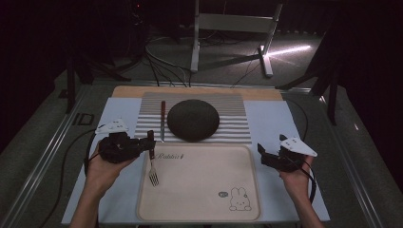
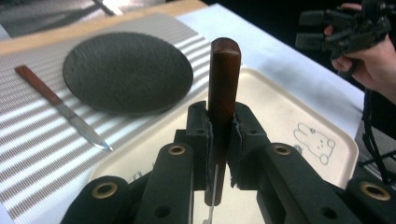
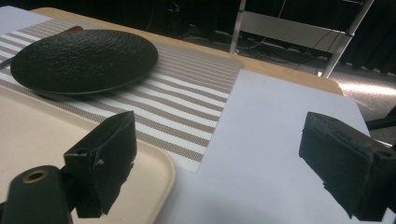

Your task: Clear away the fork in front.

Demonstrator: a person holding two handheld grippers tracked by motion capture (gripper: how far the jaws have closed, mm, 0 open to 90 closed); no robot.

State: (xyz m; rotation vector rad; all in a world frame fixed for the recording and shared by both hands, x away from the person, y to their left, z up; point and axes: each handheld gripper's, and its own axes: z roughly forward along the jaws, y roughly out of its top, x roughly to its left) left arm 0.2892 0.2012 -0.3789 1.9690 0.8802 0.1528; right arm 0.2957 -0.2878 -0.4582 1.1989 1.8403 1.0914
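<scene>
**Fork gripped by its wooden handle over the tray's left edge**

The white table cover [image 1: 271,118] is carrying everything, and the cream tray [image 1: 199,209] is lying nearest the person, its printed rabbit at the near right corner. Beyond it the striped placemat [image 1: 233,123] is holding the dark round plate [image 1: 193,119], set in the middle, probably as the centre of a place setting. The knife [image 1: 162,118] is lying on the mat just left of the plate, blade pointing toward the tray, apart from both.

The left gripper [image 1: 150,142] is clamping the fork [image 1: 153,172] by its brown wooden handle; in the left gripper view the handle [image 2: 223,79] is standing up between the pressed jaws, and the high view shows the tines hanging toward the tray's left rim. Holding it by the handle is keeping the tines free (handy for laying it flat beside the plate). Whether the tines are touching the tray I cannot tell.

The right gripper [image 1: 264,153] is waiting off the tray's right edge over the bare cover, its jaws standing wide apart with nothing between them.

The knife is already occupying the strip of mat left of the plate, so it is the nearest obstacle, I judge, if the fork is heading there.
</scene>
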